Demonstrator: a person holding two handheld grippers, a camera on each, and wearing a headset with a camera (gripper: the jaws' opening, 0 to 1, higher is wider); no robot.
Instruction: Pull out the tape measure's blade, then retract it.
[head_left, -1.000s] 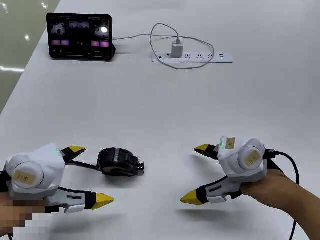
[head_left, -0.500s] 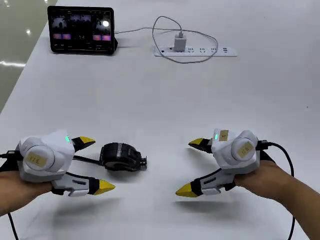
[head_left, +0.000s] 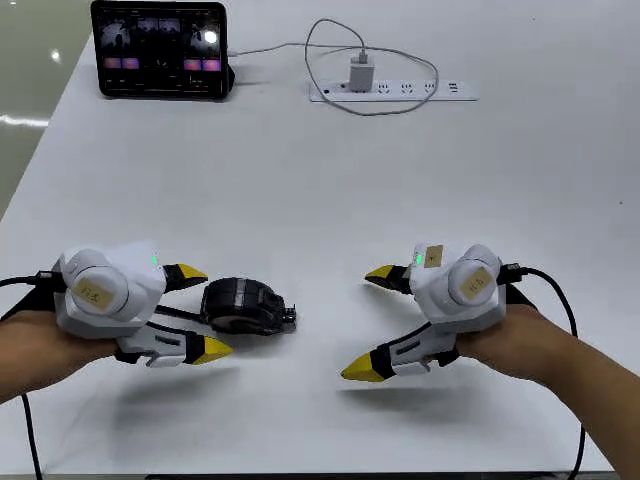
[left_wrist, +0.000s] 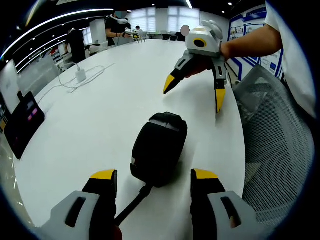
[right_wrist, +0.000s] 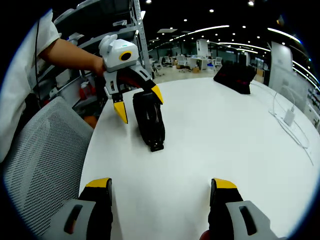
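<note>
The left gripper (head_left: 205, 311) sits at the left end of the tape measure (head_left: 240, 305), its yellow-tipped jaws apart, one on either side of the black case. In the left gripper view the case lies just ahead of the tips, apparently untouched, and a dark wrist strap (head_left: 175, 316) trails back from it between the jaws. The tape measure rests on the white tabletop (head_left: 320, 190) with its blade fully wound in, and only the small end hook (head_left: 290, 320) shows at its right end. To the right of the tape measure, some way off, the right gripper (head_left: 368, 322) hovers with its jaws spread wide and empty, aimed at the hook.

This looks like the opening step, with the case not yet secured. Next, the left gripper should close on the case to anchor it. The right gripper would then move in to the hook and pinch it, a small, low target.
</note>
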